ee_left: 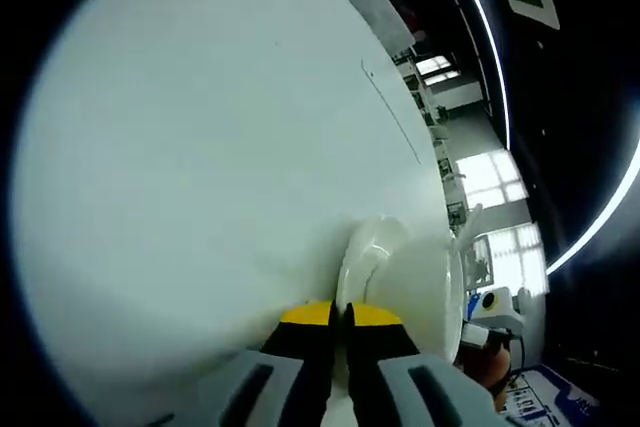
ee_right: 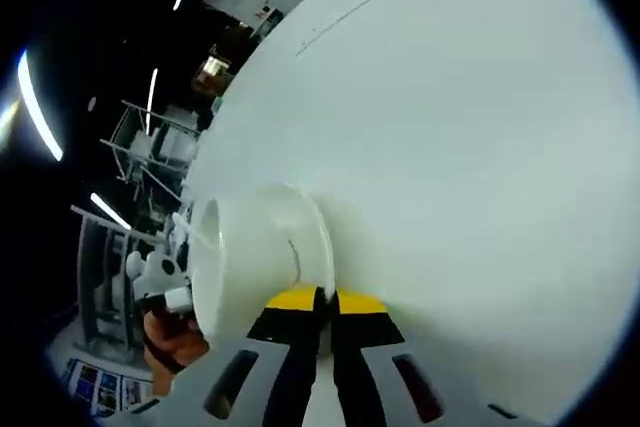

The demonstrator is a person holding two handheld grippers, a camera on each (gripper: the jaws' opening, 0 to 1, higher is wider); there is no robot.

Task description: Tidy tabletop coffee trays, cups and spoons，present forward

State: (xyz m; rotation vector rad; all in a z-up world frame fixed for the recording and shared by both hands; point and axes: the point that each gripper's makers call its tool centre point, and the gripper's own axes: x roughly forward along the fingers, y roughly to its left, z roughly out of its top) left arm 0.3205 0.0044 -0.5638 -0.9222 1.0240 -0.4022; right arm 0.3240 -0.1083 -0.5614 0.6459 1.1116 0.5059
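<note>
— over the white surface, where's the tray?
— pinched at its rim on both sides: our left tool and right tool both clamp it narrow, tray held between them.

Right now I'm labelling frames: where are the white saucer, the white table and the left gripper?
White round ceramic saucer (ee_left: pixel 400 277), left gripper view, inner face.
White table (ee_left: pixel 200 147), left gripper view, bare top.
Left gripper (ee_left: pixel 340 322), left gripper view, between yellow tips.
</note>
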